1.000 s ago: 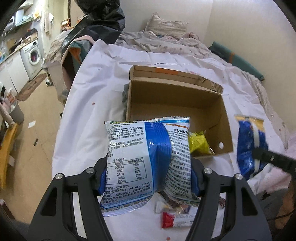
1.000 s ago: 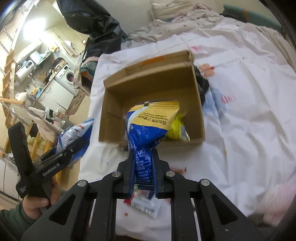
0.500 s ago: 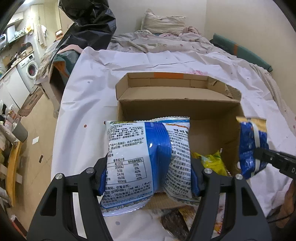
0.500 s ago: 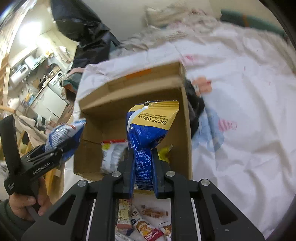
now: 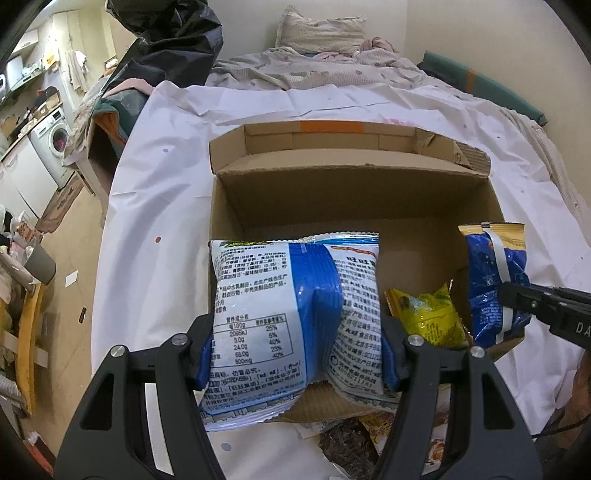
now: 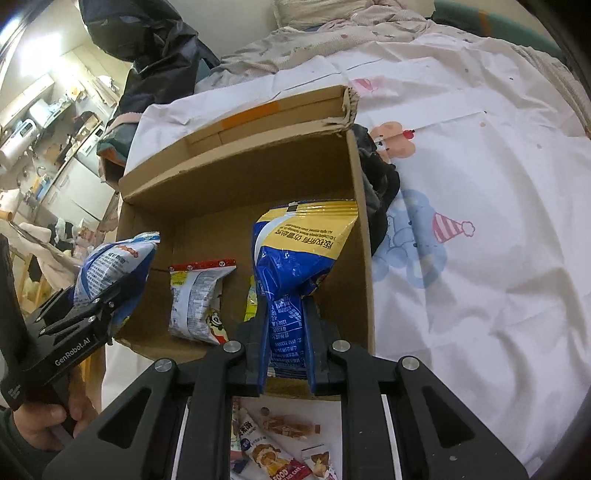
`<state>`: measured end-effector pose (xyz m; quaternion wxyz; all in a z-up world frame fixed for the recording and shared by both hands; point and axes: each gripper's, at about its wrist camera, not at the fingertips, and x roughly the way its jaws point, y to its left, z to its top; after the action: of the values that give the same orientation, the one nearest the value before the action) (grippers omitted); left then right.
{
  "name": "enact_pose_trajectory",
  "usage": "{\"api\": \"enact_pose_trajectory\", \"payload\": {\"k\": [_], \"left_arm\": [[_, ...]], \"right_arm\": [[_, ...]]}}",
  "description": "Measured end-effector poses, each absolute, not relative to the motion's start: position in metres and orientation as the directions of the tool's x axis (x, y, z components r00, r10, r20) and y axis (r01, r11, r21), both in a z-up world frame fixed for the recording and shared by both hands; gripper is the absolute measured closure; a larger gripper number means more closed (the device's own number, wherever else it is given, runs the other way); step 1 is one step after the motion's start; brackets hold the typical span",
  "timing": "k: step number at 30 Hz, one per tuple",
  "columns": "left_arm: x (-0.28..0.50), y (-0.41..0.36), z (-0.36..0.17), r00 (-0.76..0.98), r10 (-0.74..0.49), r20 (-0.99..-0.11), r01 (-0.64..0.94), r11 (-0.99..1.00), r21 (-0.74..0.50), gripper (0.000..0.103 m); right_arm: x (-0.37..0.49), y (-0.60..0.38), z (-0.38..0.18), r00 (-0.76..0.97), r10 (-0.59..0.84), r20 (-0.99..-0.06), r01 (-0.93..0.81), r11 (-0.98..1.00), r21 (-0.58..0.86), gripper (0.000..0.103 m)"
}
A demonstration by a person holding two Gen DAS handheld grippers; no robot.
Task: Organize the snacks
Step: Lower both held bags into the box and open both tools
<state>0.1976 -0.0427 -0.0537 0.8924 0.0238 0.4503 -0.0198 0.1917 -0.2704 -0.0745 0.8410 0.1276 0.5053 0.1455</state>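
Note:
My left gripper (image 5: 295,350) is shut on a blue and white snack bag (image 5: 288,306) and holds it over the near left part of an open cardboard box (image 5: 354,192). My right gripper (image 6: 286,354) is shut on a blue and yellow snack bag (image 6: 299,251) and holds it over the box's (image 6: 236,173) near right part. In the box lie a yellow packet (image 5: 428,317) and a red-topped white packet (image 6: 195,299). Each view shows the other gripper's bag at its side: the blue and yellow one (image 5: 495,284) and the blue and white one (image 6: 110,269).
The box stands on a bed with a white printed sheet (image 6: 480,206). Several small snack packs (image 6: 273,443) lie on the sheet before the box's near wall. A dark cloth (image 6: 380,184) lies against the box's right side. A black bag (image 5: 166,33) sits at far left.
Both grippers have moved forward with their bags, from short of the box to over its near part. The box now fills more of both views.

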Motion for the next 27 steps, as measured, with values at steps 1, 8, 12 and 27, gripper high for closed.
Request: {"api": "enact_pose_trajectory", "payload": {"k": [1,8,12,27], "left_arm": [[0.198,-0.042,-0.054,0.593,-0.012,-0.805,0.052,0.998,0.023,0.039],[0.200,-0.035,-0.051,0.596,-0.009,-0.803,0.027,1.000,0.009,0.038],[0.198,-0.034,-0.051,0.595,-0.012,-0.804,0.027,1.000,0.005,0.038],[0.193,-0.027,-0.044,0.601,-0.045,-0.798,-0.004,0.998,-0.059,0.010]], "right_arm": [[0.192,-0.270,-0.074,0.446,0.370,-0.815,-0.119,0.927,0.356,0.086],[0.192,-0.270,-0.074,0.451,0.365,-0.814,-0.117,0.929,0.352,0.086],[0.193,-0.271,-0.074,0.448,0.378,-0.810,-0.119,0.923,0.365,0.083],[0.190,-0.278,-0.061,0.508,0.416,-0.755,-0.104,0.899,0.425,0.027]]}}
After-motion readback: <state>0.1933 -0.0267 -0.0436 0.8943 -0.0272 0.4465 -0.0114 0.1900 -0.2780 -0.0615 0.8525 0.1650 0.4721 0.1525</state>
